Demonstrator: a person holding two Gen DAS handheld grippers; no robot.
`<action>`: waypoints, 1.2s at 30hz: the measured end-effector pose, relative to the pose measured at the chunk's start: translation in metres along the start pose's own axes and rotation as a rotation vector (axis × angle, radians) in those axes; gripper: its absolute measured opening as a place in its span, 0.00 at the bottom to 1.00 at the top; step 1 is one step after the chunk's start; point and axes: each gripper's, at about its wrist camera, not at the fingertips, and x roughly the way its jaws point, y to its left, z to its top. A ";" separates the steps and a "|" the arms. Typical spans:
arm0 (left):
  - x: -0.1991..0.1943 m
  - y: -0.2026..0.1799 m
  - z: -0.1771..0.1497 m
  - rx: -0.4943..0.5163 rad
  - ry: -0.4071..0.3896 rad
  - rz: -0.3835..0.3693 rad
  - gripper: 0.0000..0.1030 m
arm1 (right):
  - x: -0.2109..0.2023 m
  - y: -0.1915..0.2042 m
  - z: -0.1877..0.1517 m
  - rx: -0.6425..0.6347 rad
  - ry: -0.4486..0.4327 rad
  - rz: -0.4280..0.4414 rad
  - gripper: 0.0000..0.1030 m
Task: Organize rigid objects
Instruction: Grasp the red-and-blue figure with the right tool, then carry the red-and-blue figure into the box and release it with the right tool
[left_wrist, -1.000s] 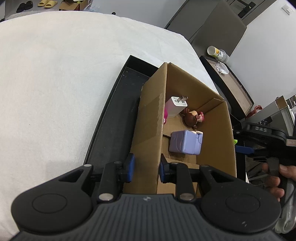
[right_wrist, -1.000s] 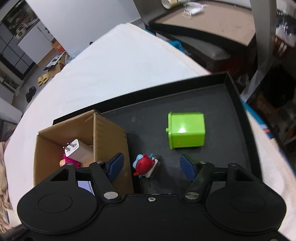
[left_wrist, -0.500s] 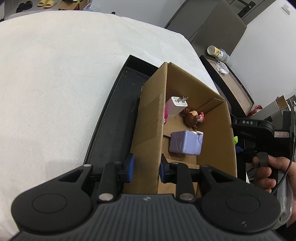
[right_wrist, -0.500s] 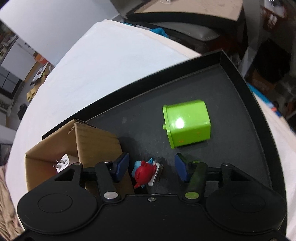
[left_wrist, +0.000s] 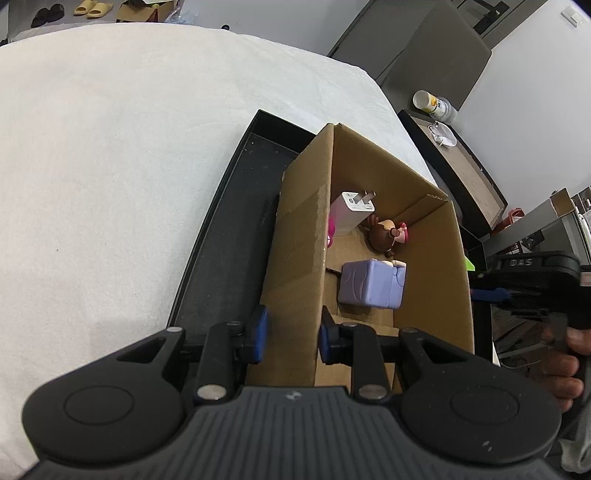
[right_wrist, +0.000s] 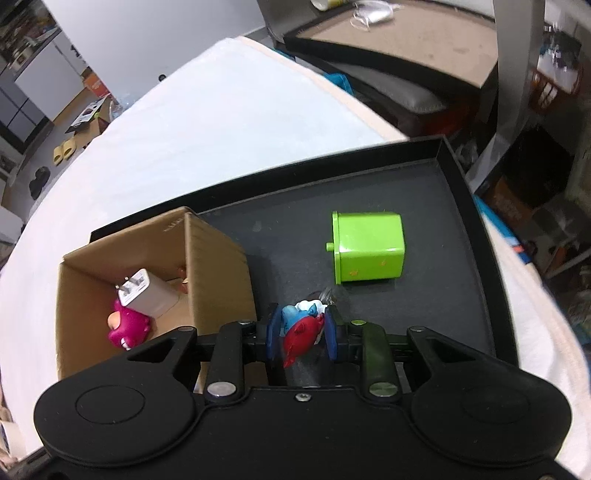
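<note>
A cardboard box (left_wrist: 306, 236) stands in a black tray (left_wrist: 229, 236) on a white cloth. It holds a white charger (left_wrist: 352, 212), a brown figurine (left_wrist: 386, 236), a lilac cube (left_wrist: 371, 282) and a pink toy (right_wrist: 127, 325). My left gripper (left_wrist: 290, 334) is shut on the box's near-left wall. My right gripper (right_wrist: 301, 330) is shut on a red and blue toy figure (right_wrist: 301, 328), lifted just above the tray (right_wrist: 424, 314) beside the box (right_wrist: 218, 273). A green cube container (right_wrist: 367, 251) lies on its side further right.
The white cloth (left_wrist: 110, 166) covers the table around the tray. A dark side table (right_wrist: 388, 44) with a cup and a mask stands beyond the table's far edge. Shoes and boxes lie on the floor further off.
My right gripper has closed on the red and blue toy figure and lifted it slightly. The left gripper has kept its hold on the box wall.
</note>
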 end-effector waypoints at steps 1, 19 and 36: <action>0.000 0.000 0.000 0.001 0.000 0.000 0.25 | -0.005 0.003 0.001 -0.007 -0.007 -0.001 0.24; 0.001 0.001 0.001 0.004 0.000 -0.009 0.25 | -0.063 0.033 0.007 -0.109 -0.094 -0.015 0.24; 0.002 0.002 0.001 0.001 0.004 -0.017 0.25 | -0.057 0.081 0.005 -0.195 -0.088 0.036 0.24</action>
